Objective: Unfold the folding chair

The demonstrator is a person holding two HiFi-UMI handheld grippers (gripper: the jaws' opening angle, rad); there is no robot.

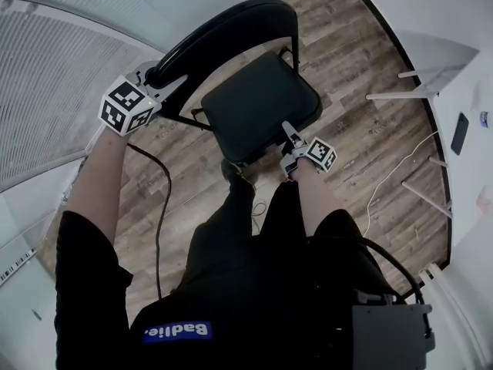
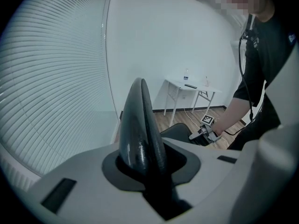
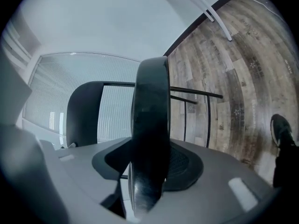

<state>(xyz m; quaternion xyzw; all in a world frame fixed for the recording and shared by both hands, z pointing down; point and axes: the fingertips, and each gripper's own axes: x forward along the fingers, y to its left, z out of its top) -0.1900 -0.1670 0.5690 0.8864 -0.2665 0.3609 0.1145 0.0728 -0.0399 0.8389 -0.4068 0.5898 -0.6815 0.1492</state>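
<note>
Head view first: the folding chair [image 1: 258, 102] stands on the wood floor [image 1: 362, 75], directly ahead of both tools. Left hand-held gripper [image 1: 173, 82] is clamped on the curved backrest [image 1: 223, 21]. Left gripper view confirms it, with the dark top rim wedged tight between the jaws and rising straight ahead of them. Right hand-held gripper [image 1: 290, 133] is closed on the near edge of the seat [image 3: 149, 139]. Right gripper view shows that edge filling the gap between its jaws, with the backrest beyond and to the left.
</note>
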